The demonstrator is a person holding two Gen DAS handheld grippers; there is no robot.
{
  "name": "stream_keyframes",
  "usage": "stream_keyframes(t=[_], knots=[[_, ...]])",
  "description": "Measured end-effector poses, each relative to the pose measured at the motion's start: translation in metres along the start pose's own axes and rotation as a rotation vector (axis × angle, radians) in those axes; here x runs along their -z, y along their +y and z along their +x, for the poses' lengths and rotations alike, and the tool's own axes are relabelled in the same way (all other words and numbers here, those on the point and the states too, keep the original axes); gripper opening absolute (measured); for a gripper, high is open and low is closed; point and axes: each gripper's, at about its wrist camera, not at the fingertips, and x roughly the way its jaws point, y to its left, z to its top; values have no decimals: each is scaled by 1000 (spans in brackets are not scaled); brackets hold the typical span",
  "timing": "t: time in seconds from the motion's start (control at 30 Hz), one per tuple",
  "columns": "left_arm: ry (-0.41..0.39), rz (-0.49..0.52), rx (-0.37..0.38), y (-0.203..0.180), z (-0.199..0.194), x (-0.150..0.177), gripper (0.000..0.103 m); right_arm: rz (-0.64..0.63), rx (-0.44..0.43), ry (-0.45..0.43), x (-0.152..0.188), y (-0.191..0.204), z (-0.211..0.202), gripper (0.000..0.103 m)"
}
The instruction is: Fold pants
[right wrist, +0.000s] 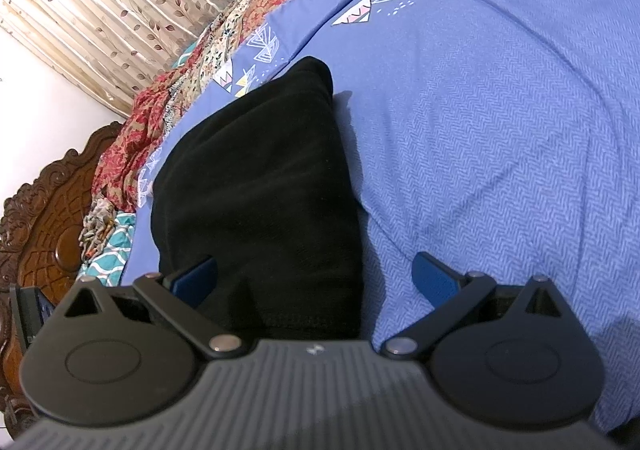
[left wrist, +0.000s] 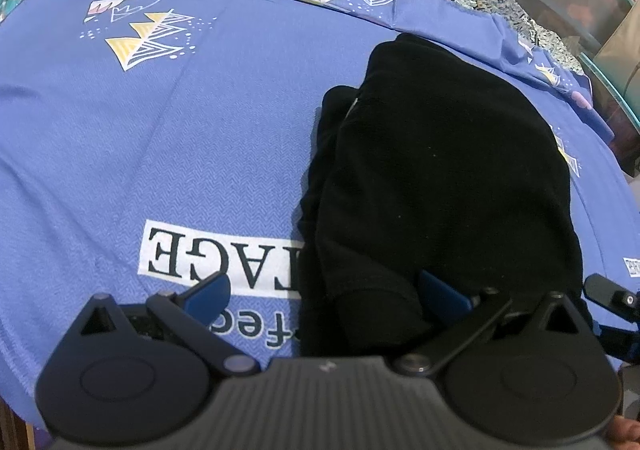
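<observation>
Black pants (left wrist: pixel 440 177) lie folded into a thick bundle on a blue printed bedsheet (left wrist: pixel 160 153). In the left wrist view my left gripper (left wrist: pixel 326 296) is open, its blue fingers spread wide over the bundle's near end, one over the sheet's white label and one over the cloth. In the right wrist view the pants (right wrist: pixel 260 185) run away from me as a tapering stack. My right gripper (right wrist: pixel 316 278) is open too, straddling the bundle's near right edge, with nothing pinched. Part of the other gripper (left wrist: pixel 612 296) shows at the left view's right edge.
The sheet (right wrist: pixel 500 129) covers a bed with a red floral quilt (right wrist: pixel 132 145) along its edge. A carved wooden headboard (right wrist: pixel 36 221) and a pleated leaf-print curtain (right wrist: pixel 100 9) stand beyond. Teal-rimmed plastic bins (left wrist: pixel 580 9) sit past the bed's corner.
</observation>
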Motion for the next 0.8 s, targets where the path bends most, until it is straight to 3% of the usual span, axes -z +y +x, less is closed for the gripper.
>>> stream_keyframes(t=[0.33,0.8], knots=[[5,3,2,0,1,0,103,-125,109,27,4,20,11,103],[5,6,-23,-4,0,-1,103,-154,130,33,7,27,16,103]])
